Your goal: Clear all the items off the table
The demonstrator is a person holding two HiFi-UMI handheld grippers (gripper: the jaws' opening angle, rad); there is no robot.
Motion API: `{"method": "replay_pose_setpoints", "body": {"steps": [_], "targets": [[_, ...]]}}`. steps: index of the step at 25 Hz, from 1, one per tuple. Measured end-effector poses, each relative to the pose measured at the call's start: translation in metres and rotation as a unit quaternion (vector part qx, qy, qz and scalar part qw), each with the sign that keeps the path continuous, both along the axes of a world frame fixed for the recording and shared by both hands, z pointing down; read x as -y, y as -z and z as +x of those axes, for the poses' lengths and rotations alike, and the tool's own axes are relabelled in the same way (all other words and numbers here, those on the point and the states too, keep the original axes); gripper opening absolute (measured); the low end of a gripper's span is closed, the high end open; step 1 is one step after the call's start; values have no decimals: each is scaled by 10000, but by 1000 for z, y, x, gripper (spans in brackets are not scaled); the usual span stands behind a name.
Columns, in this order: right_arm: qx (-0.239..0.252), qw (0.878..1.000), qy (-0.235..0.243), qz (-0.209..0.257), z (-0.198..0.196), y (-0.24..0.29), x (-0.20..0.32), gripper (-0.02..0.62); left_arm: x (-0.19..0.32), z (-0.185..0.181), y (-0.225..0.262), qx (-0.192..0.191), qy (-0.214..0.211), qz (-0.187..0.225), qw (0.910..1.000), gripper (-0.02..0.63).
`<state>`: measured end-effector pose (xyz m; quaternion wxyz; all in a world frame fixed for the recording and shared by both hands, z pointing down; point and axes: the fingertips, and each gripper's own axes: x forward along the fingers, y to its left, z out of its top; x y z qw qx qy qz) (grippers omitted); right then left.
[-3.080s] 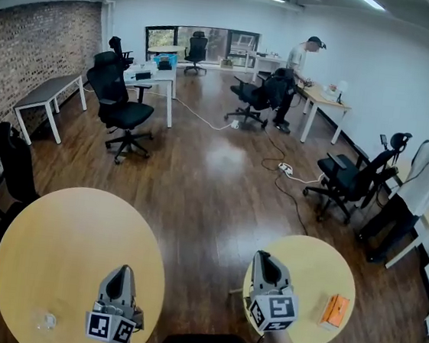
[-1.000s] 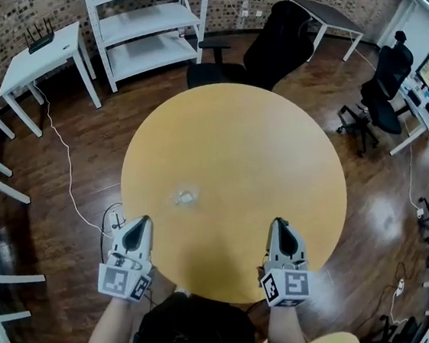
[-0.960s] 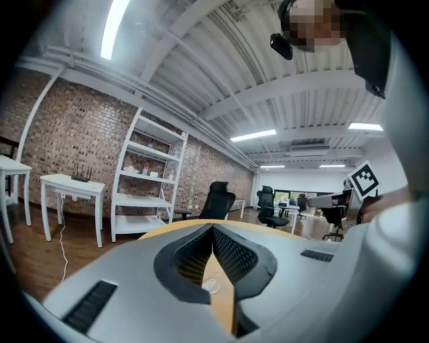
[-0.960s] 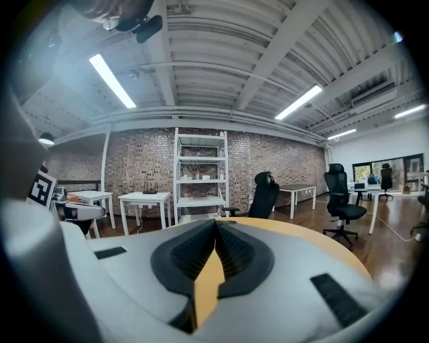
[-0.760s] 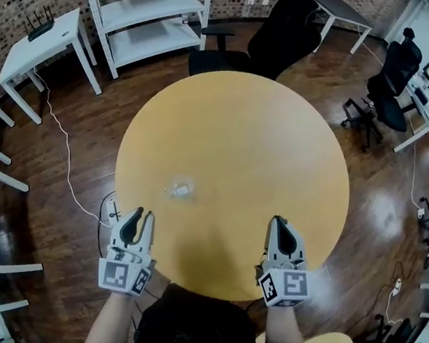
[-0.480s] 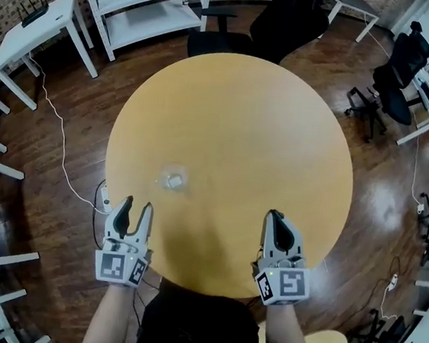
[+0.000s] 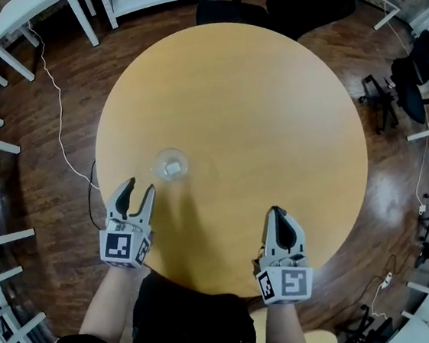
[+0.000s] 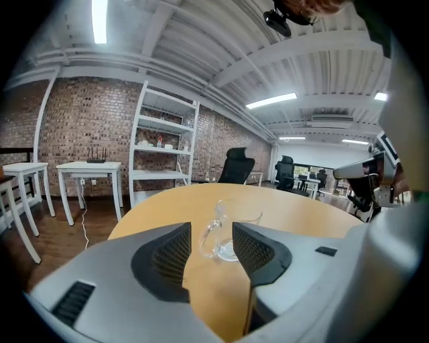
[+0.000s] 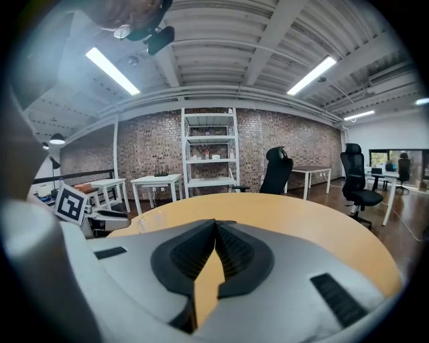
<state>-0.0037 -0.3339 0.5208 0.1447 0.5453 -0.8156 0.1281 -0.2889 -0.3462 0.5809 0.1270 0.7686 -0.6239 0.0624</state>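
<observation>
Left tongs [image 7: 137,189] have just sprung apart, glass mug [image 7: 171,165] just beyond, nothing between them yet; right tongs [image 7: 278,215] sit together, empty. Only item on the worktop [image 7: 269,96], so a grab looks next.

A white shelf unit [image 8: 164,151] stood against the brick wall [image 8: 74,124]. Just beside it, a small white bench [image 8: 89,167] carried a black router [image 8: 96,159]. A white cable [image 7: 59,115] trailed over the dark wooden floor [image 7: 48,209]. Black office chairs [image 7: 408,80] sat well apart to one side. Strip lights [image 8: 100,20] glowed overhead.
</observation>
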Motion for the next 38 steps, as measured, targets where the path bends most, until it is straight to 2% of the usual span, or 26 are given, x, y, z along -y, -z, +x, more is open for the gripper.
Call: {"method": "replay_pose_setpoints", "body": {"steps": [5,10,19,28,38], "targets": [[7,9994,21,-335,-14,-32,-5,5,22,-5,-22,91,22,-117,9999,184],[-24,9988,-23,-485,-17,-47,-3,5,43,-17,-39,193,237,-136,9994,162],[-51,9967,-354,-724,12,-64,-3,5,68,-17,-39,-63,546,258,9982,43],[-61,9962,-556,-666,18,-62,-9,5,70,-24,-37,-291,308,343,9985,46],[29,9927,-1186,-235,25,-24,-36,5,68,2,34,-617,-616,964,9915,38]]}}
